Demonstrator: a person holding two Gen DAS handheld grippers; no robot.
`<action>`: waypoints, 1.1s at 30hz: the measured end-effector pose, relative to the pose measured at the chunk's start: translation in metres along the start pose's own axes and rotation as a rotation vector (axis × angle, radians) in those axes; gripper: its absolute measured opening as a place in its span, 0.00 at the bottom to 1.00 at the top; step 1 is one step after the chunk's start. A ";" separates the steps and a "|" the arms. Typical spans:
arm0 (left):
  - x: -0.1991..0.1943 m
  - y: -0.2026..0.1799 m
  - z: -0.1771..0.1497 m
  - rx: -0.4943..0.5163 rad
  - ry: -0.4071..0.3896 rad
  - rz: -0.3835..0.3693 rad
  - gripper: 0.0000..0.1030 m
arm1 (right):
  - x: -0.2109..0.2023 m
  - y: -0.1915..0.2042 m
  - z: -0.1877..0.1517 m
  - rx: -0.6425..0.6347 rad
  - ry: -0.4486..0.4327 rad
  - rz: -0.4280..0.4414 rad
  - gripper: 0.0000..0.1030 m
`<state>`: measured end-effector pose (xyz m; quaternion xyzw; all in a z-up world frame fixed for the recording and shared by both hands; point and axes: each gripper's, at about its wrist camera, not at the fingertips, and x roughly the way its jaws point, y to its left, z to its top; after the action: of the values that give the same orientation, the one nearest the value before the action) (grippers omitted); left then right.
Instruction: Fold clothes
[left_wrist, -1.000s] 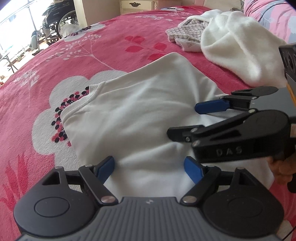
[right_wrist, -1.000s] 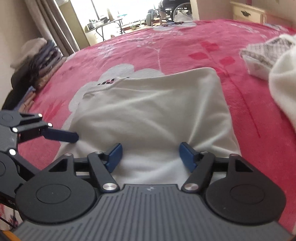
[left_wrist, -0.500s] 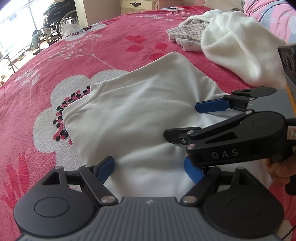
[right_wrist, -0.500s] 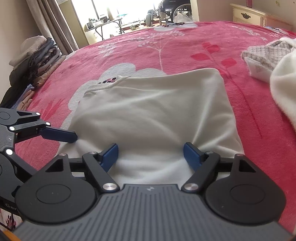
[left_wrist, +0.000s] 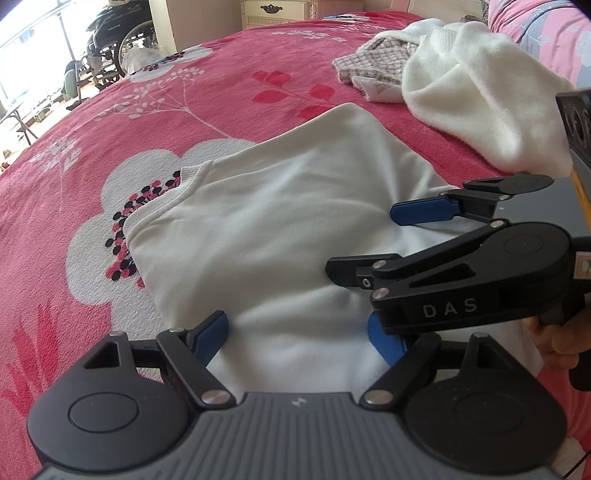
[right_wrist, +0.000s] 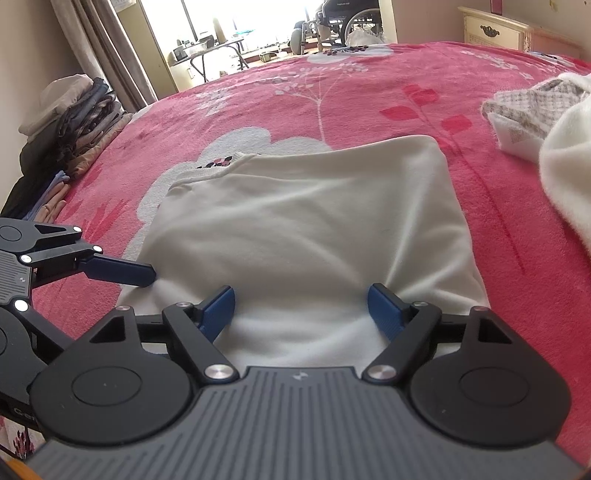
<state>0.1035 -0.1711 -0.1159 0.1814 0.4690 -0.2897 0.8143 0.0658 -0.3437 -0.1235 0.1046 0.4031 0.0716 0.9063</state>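
Observation:
A white sweatshirt (left_wrist: 277, 229) lies folded into a rectangle on the pink floral bedspread (left_wrist: 184, 103), its ribbed collar at the far left. My left gripper (left_wrist: 299, 325) stands open over the near left edge, with cloth lying loose between its blue pads. My right gripper (right_wrist: 301, 295) is over the near right part of the sweatshirt (right_wrist: 306, 221). Its jaws are opening, and the pads rest apart on the fabric without pinching it. In the left wrist view the right gripper (left_wrist: 364, 242) reaches in from the right, held by a hand (left_wrist: 554, 339).
A fluffy white garment (left_wrist: 480, 92) and a checked one (left_wrist: 373, 62) lie heaped at the far right of the bed. A stack of folded clothes (right_wrist: 74, 122) sits at the bed's left edge. Beyond the bed stand a wheelchair (left_wrist: 118, 37) and a cream nightstand (right_wrist: 495, 29).
The right gripper's jaws have spread wider over the sweatshirt and released its bunched near edge. The left gripper has kept still and open.

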 end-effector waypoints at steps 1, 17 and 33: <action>0.000 0.000 0.000 0.000 0.000 0.000 0.82 | 0.000 0.000 0.000 -0.001 0.000 0.000 0.78; 0.001 0.000 0.000 0.003 -0.002 0.002 0.82 | 0.000 0.003 -0.001 -0.012 -0.004 -0.006 0.81; 0.000 -0.001 -0.001 0.006 -0.005 0.005 0.82 | 0.000 0.004 -0.002 -0.014 -0.008 -0.008 0.82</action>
<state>0.1022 -0.1715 -0.1167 0.1845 0.4657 -0.2896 0.8156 0.0641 -0.3397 -0.1239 0.0970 0.3992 0.0701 0.9090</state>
